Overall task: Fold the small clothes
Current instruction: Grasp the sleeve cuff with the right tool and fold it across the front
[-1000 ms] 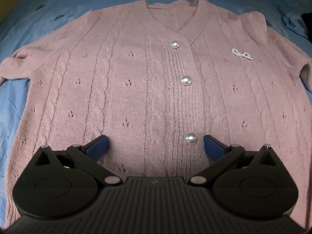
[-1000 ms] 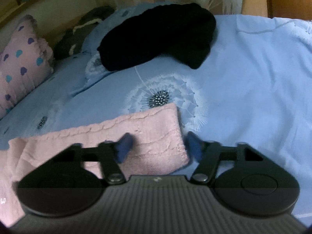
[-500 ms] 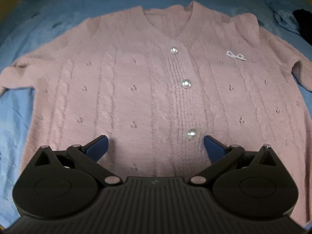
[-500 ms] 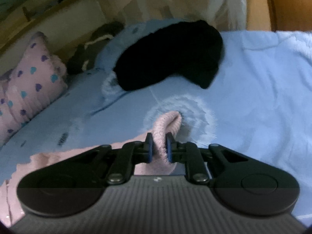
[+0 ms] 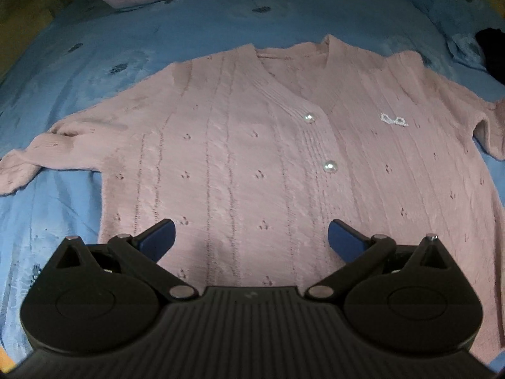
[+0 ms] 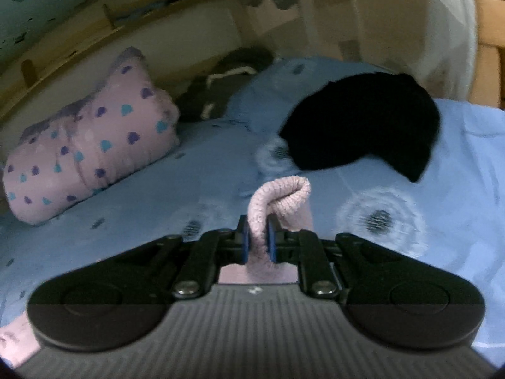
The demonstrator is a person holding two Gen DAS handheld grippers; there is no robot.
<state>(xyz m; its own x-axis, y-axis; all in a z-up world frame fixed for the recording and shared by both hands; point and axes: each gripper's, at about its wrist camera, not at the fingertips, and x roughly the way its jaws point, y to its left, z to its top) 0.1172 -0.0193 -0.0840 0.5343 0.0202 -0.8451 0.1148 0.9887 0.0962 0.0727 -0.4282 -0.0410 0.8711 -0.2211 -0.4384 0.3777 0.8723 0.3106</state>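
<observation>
**Here: one pink cardigan, sleeve cuff pinched**

Here, one pink cardigan (image 5: pixel 246 164) lies flat, front up, on the blue bed sheet (image 5: pixel 164 41). Two pearl buttons (image 5: pixel 330 167) show down its placket, and one small beaded bow (image 5: pixel 394 120) sits on the chest at the right of the left wrist view. One sleeve stretches out toward the left edge of that view; the other curls at the right edge.

Right gripper (image 6: pixel 258 241): jaws nearly closed, pinching the sleeve cuff (image 6: pixel 277 202), which stands up in a loop above the blue pads (image 6: pixel 242 241), raised off the sheet.

Left gripper (image 5: pixel 251 240): jaws wide apart, holding nothing, over the lower part of the cardigan's body. Whether the fingertips touch the knit cannot be told.

Further out on the bed: one pink pillow with heart print (image 6: pixel 88 145), one black garment (image 6: pixel 363 126) in a heap near the cuff, one grey item with a white cord (image 6: pixel 227 79) behind it. Dandelion prints on the sheet, two clear in the right wrist view.
</observation>
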